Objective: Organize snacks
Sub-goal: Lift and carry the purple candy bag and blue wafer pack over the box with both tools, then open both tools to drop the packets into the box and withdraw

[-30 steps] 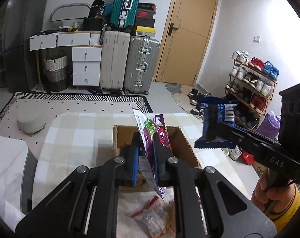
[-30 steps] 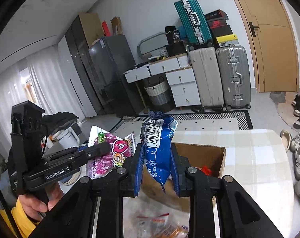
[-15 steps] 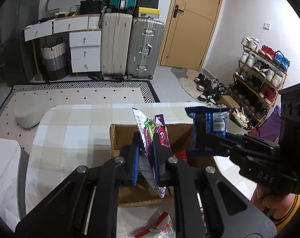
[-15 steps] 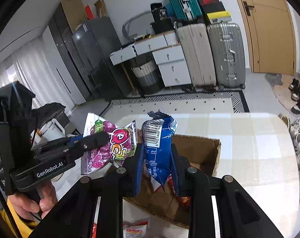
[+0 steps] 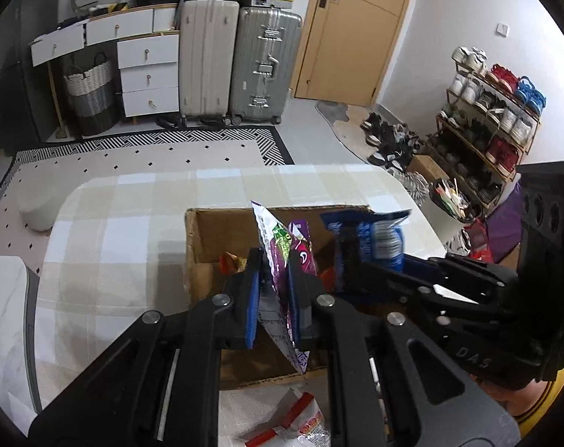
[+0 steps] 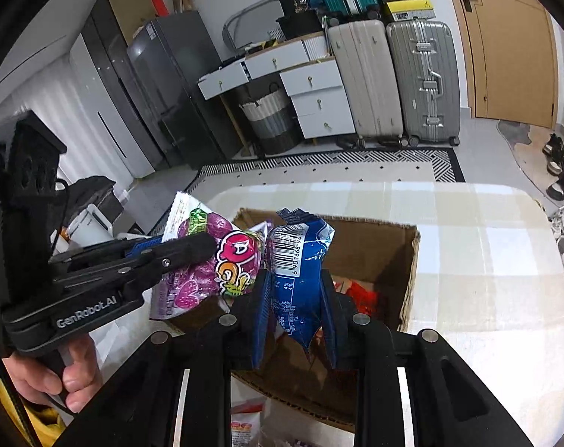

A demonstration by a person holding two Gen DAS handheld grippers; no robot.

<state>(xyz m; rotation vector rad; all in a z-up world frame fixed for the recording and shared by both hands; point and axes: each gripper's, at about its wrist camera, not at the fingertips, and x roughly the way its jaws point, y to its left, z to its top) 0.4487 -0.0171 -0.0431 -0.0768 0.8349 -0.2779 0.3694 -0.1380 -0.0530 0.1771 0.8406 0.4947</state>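
My left gripper (image 5: 273, 279) is shut on a purple snack bag (image 5: 282, 257), held upright over the open cardboard box (image 5: 207, 231). The bag also shows in the right wrist view (image 6: 207, 260), where the left gripper (image 6: 203, 242) clamps it. My right gripper (image 6: 295, 298) is shut on a blue snack bag (image 6: 300, 257), held over the box (image 6: 401, 260) beside the purple one. In the left wrist view the blue bag (image 5: 371, 242) sits in the right gripper (image 5: 347, 264) over the box's right half. Red and orange packets (image 5: 231, 260) lie inside the box.
The box stands on a checked tablecloth (image 5: 125, 231). A red-and-white snack packet (image 5: 296, 424) lies on the table in front of the box. Suitcases (image 5: 237, 56), drawers, a shoe rack (image 5: 494, 111) and a door stand beyond the table.
Both grippers have moved forward and down with their bags, from in front of the box to over its opening. The right gripper has come closer to the left one.
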